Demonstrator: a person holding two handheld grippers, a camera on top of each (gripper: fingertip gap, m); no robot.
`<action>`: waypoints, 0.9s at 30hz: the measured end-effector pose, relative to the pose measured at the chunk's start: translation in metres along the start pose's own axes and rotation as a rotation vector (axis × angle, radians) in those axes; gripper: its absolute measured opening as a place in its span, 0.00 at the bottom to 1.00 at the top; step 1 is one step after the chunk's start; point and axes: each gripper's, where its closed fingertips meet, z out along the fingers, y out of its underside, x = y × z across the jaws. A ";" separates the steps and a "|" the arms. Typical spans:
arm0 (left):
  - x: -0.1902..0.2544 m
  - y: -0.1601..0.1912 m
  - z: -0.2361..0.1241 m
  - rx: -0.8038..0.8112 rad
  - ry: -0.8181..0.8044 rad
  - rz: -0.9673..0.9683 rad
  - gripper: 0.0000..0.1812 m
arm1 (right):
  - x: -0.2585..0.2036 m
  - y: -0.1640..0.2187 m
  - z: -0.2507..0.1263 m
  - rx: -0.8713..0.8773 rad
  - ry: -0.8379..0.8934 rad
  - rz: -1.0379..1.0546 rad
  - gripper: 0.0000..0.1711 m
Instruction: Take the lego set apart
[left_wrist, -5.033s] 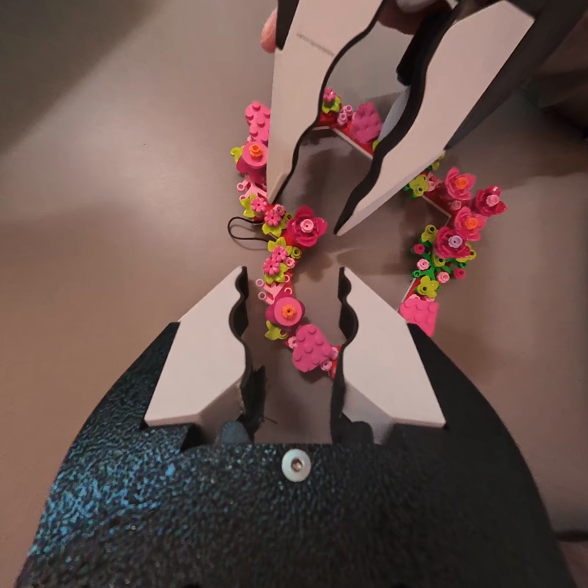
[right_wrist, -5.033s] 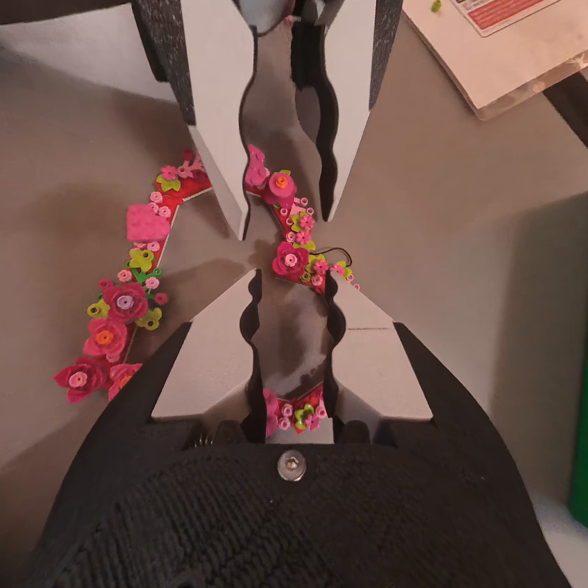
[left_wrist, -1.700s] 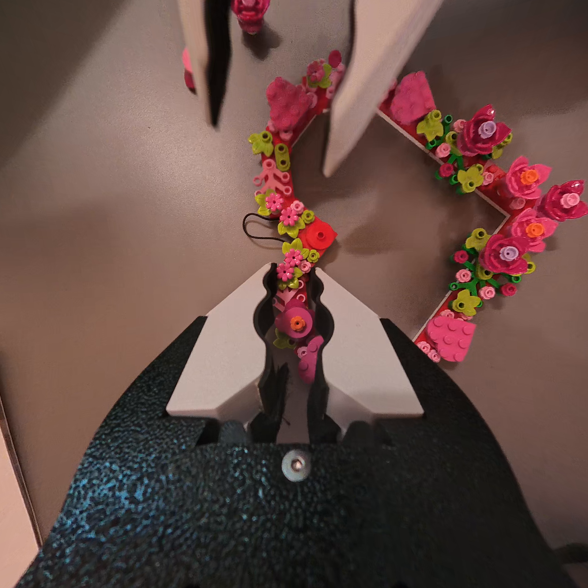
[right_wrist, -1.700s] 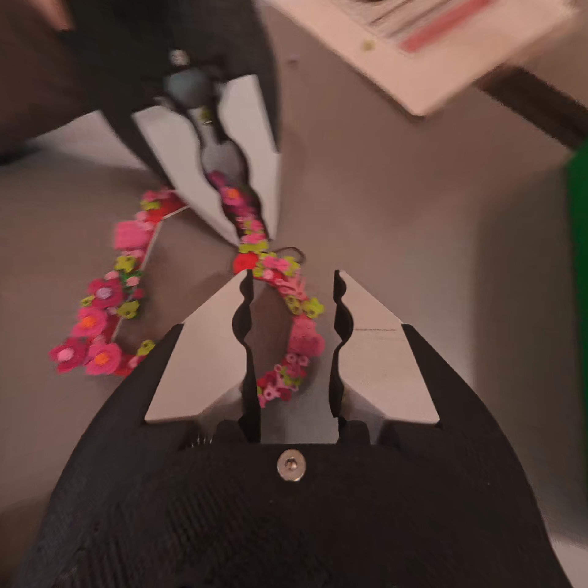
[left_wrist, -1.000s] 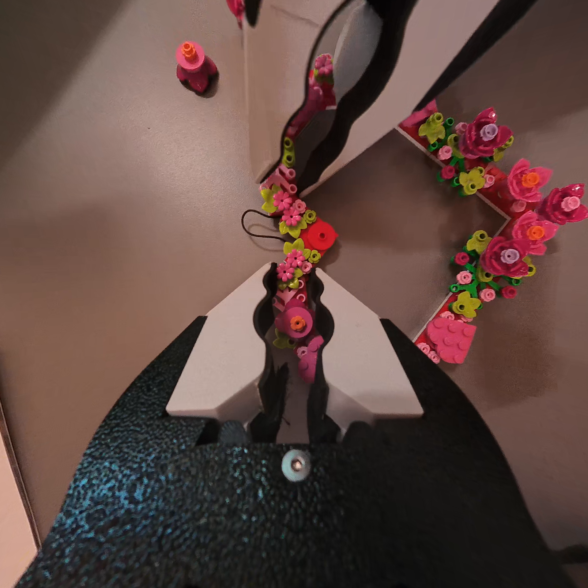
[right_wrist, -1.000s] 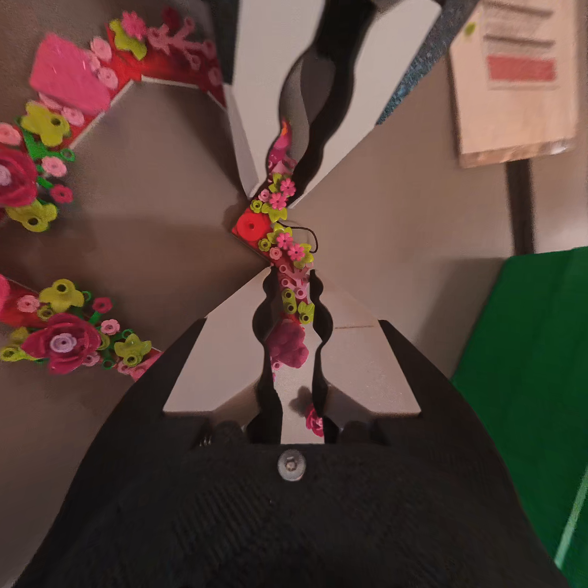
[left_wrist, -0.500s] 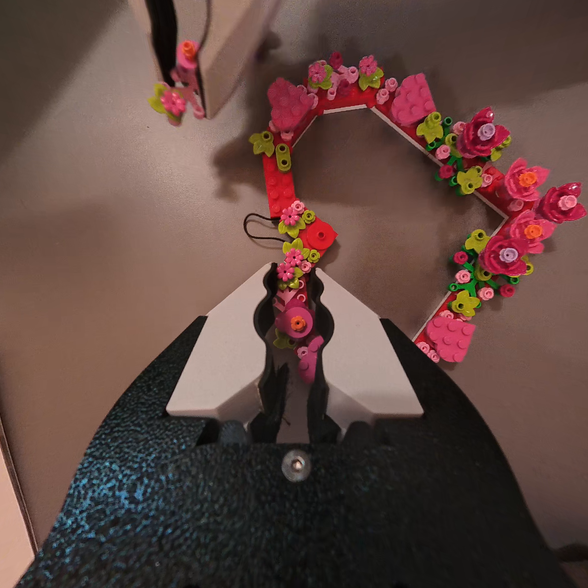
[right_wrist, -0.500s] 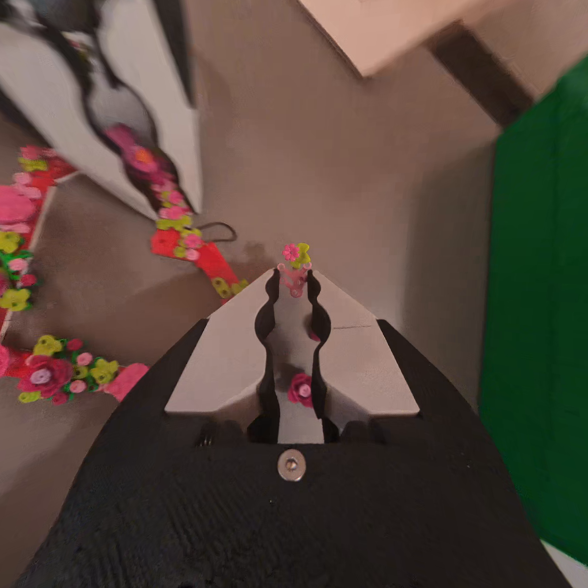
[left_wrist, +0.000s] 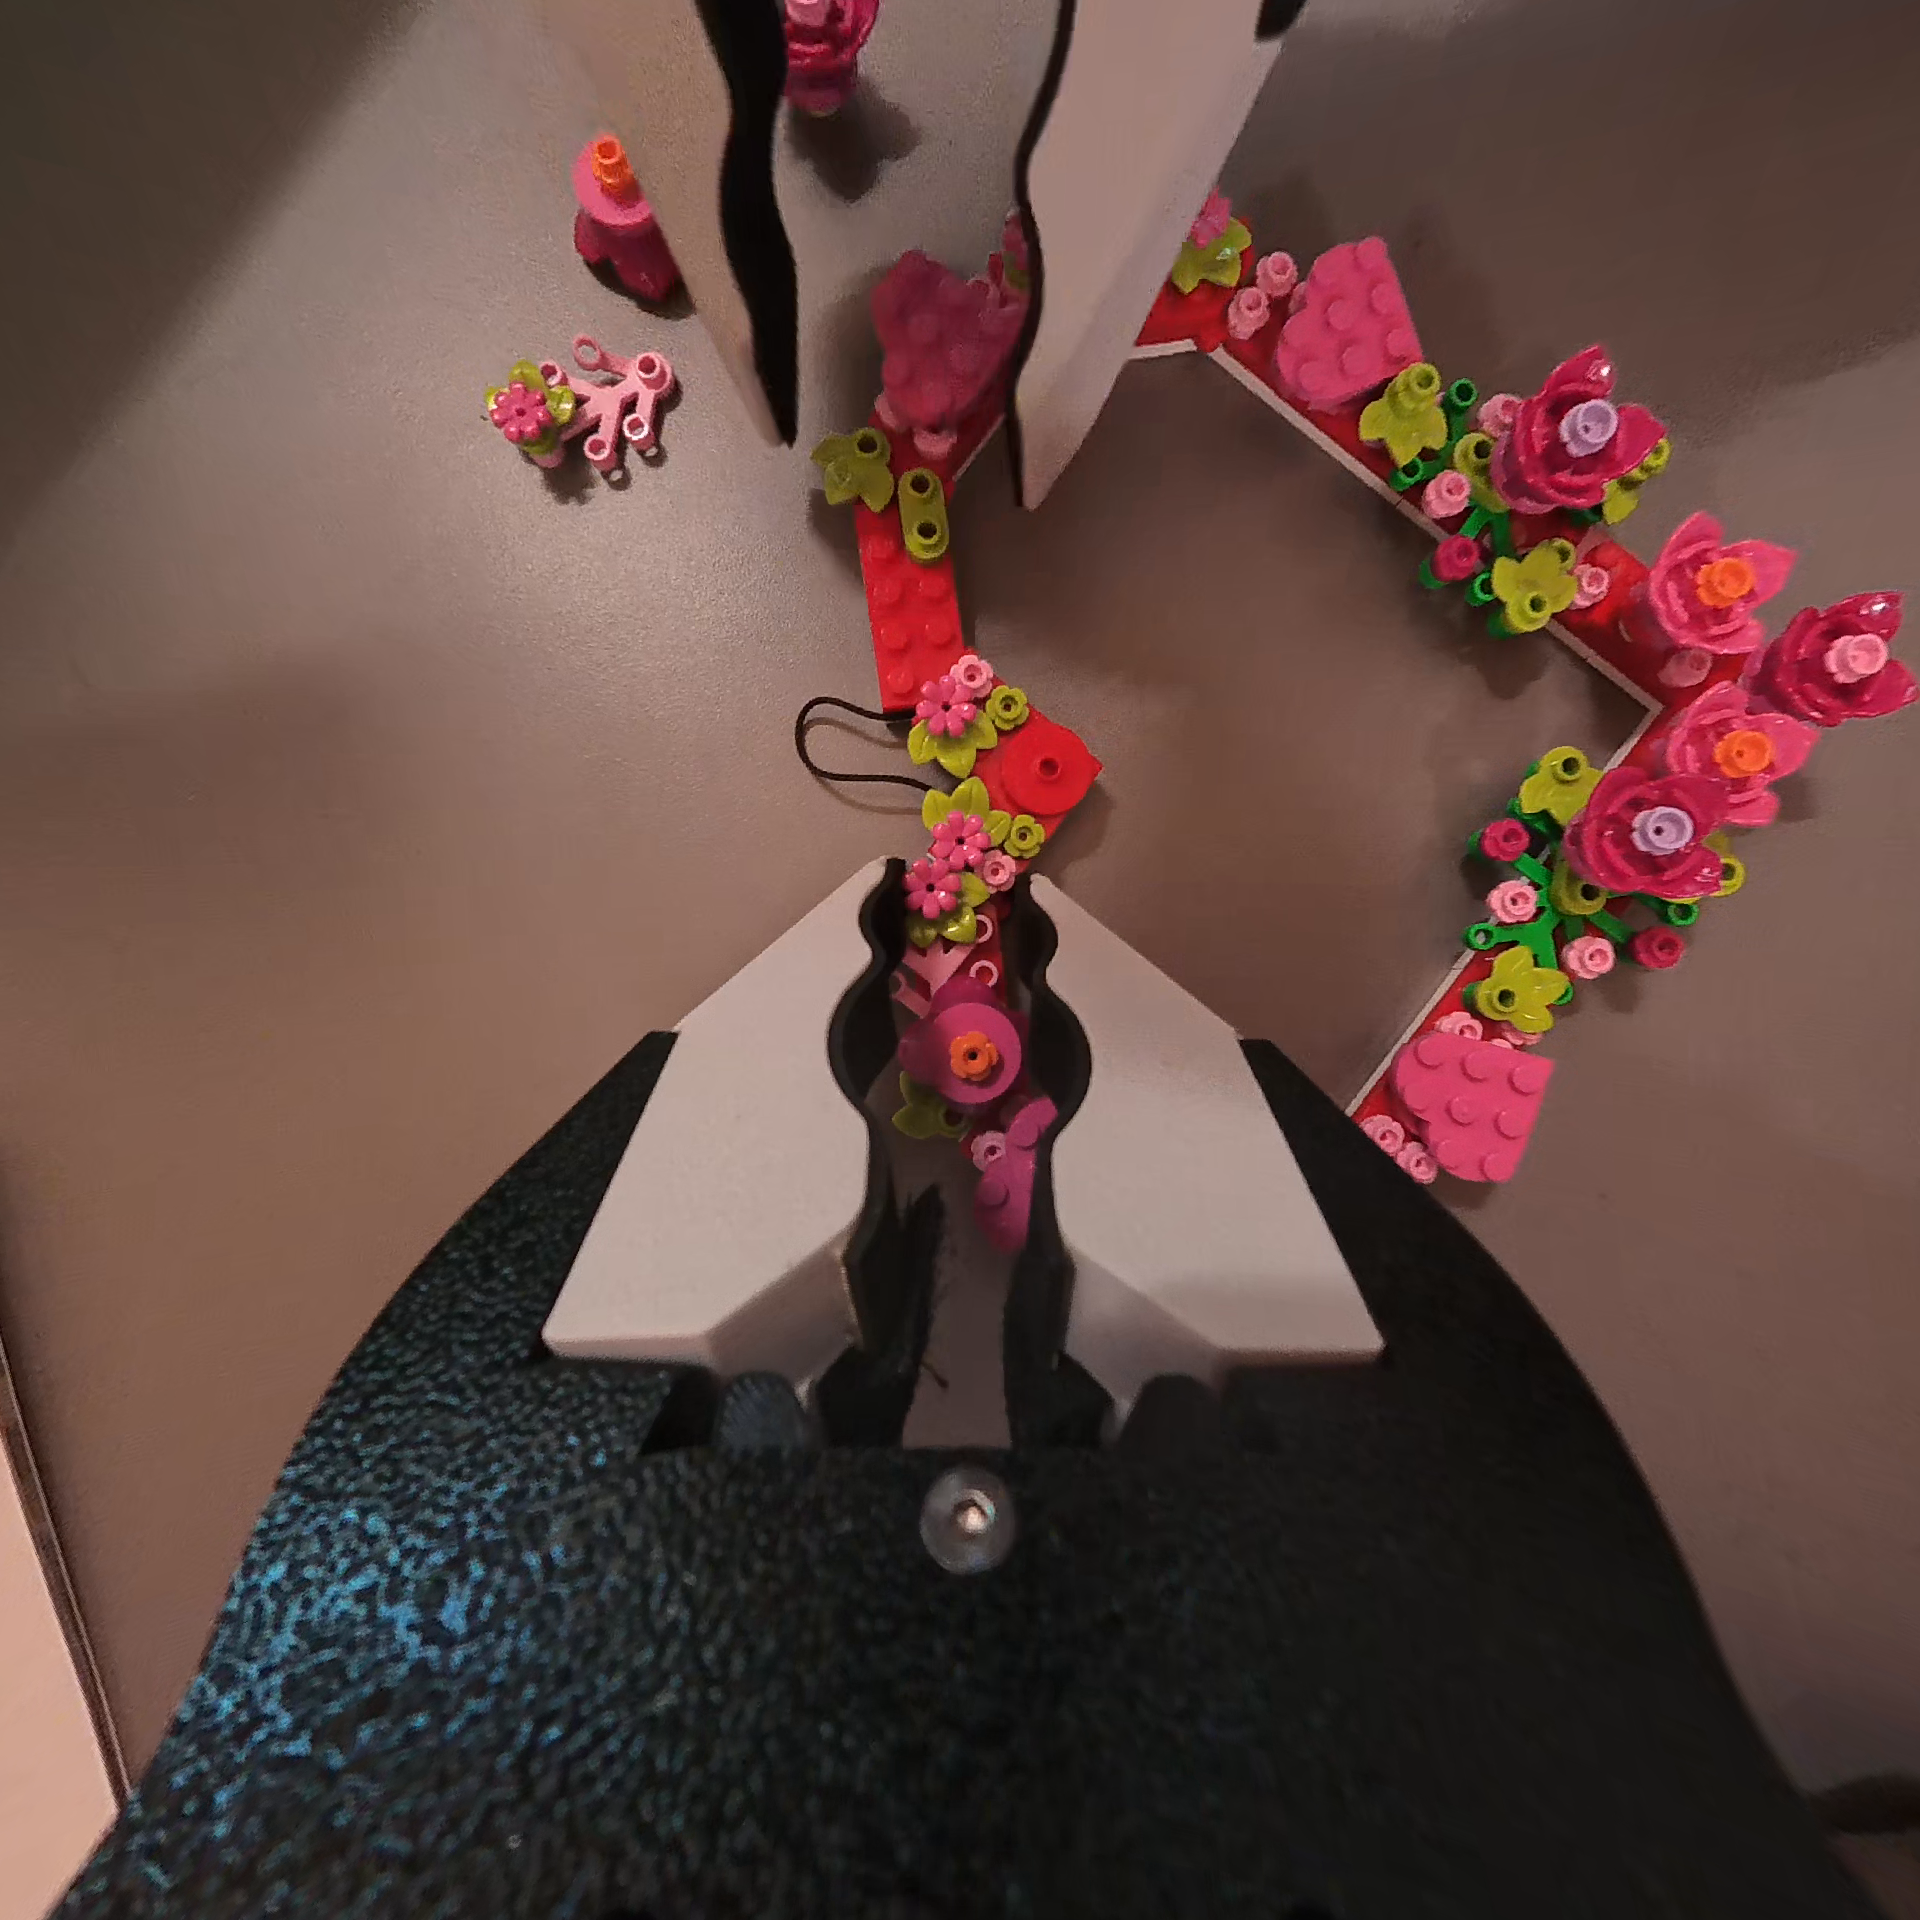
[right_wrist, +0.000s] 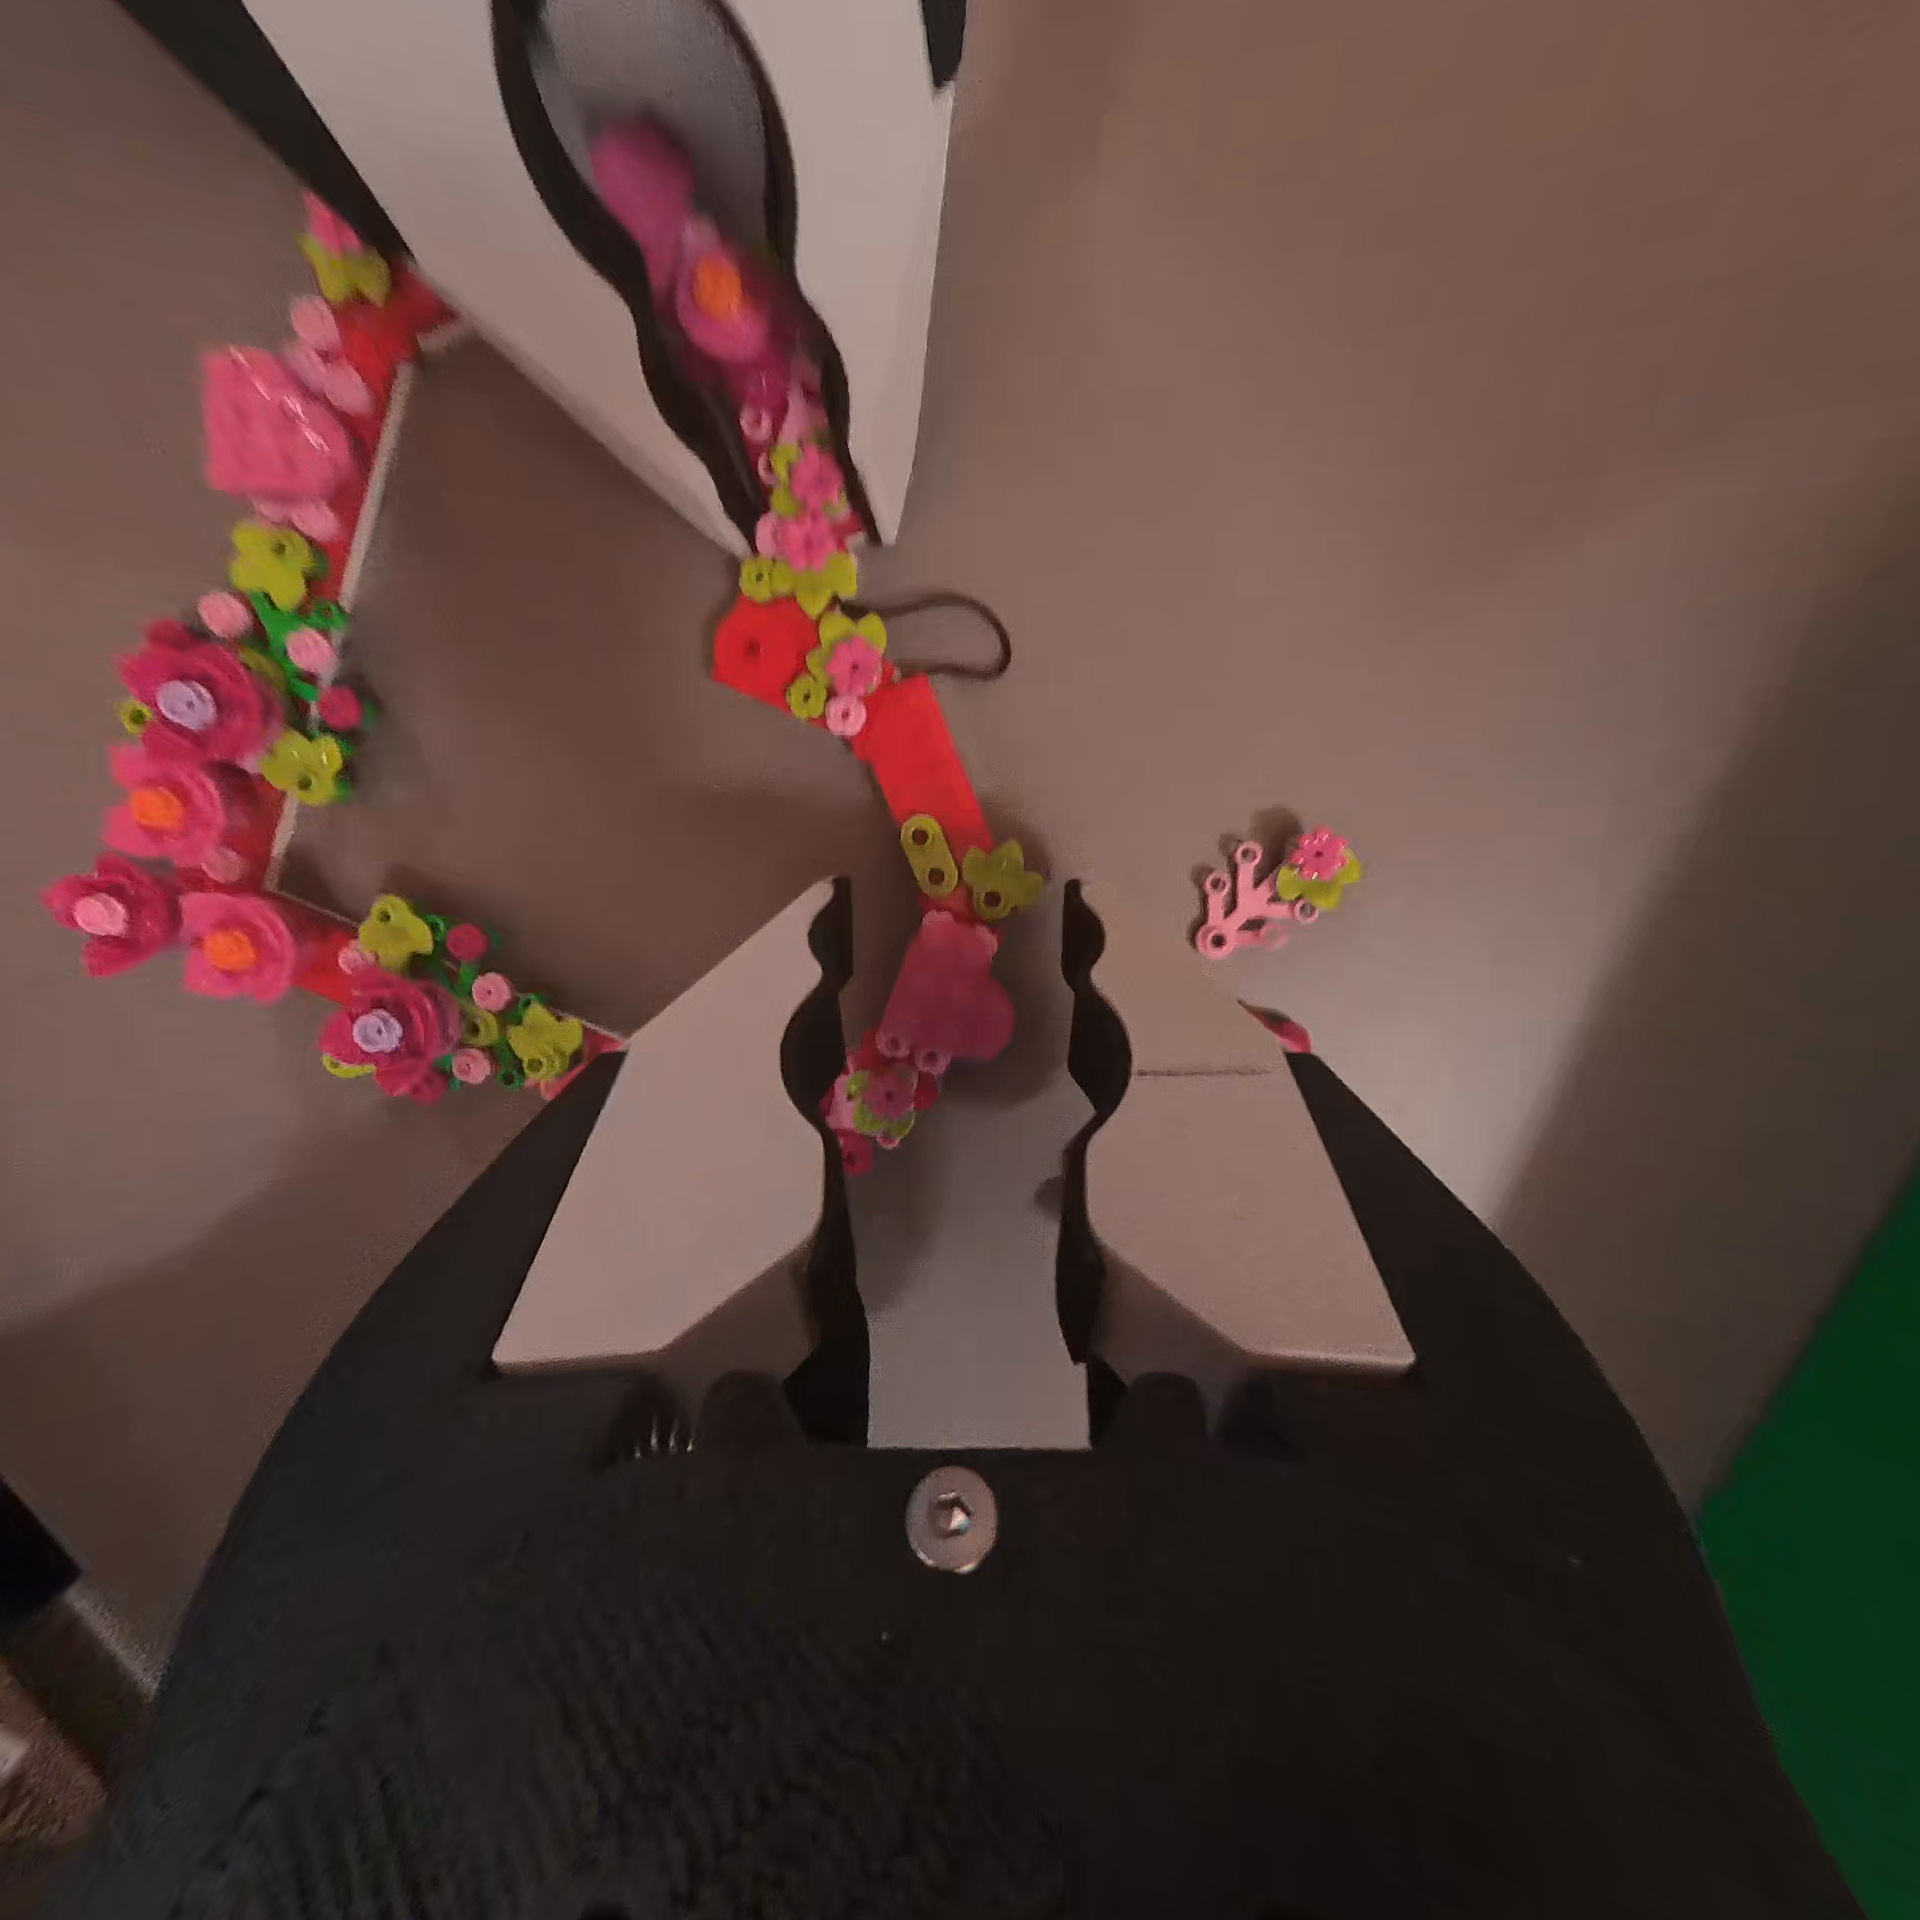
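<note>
The lego set is a red open frame (left_wrist: 914, 613) trimmed with pink flowers and lime leaves, flat on the grey-brown table. My left gripper (left_wrist: 961, 873) is shut on the frame's near end, around a magenta flower (left_wrist: 961, 1055). It shows at the top of the right wrist view (right_wrist: 810, 540). My right gripper (right_wrist: 953, 885) is open, and its fingers (left_wrist: 1091, 312) straddle a magenta heart brick (right_wrist: 951, 997) on the frame (right_wrist: 925, 764). Large roses (left_wrist: 1652, 842) sit on the frame's right side.
A loose pink branch piece with a small flower (left_wrist: 582, 400) (right_wrist: 1268, 899) lies on the table left of the frame. A loose magenta flower (left_wrist: 618, 223) stands beyond it. A black cord loop (left_wrist: 842, 748) hangs off the frame. A green surface (right_wrist: 1818, 1455) lies at the right.
My right gripper has let go of the pink branch piece, which now lies on the table. It has opened and moved back over the heart brick. My left gripper keeps its grip.
</note>
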 end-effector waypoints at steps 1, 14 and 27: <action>0.000 0.000 0.000 0.000 0.000 -0.001 0.09 | -0.001 0.004 0.000 -0.023 -0.002 0.019 0.24; 0.000 0.000 0.000 -0.001 -0.005 -0.010 0.09 | 0.003 0.015 -0.004 -0.087 0.465 -0.248 0.14; 0.000 0.000 0.000 0.000 -0.004 -0.011 0.09 | 0.005 0.061 -0.038 0.061 0.249 0.284 0.14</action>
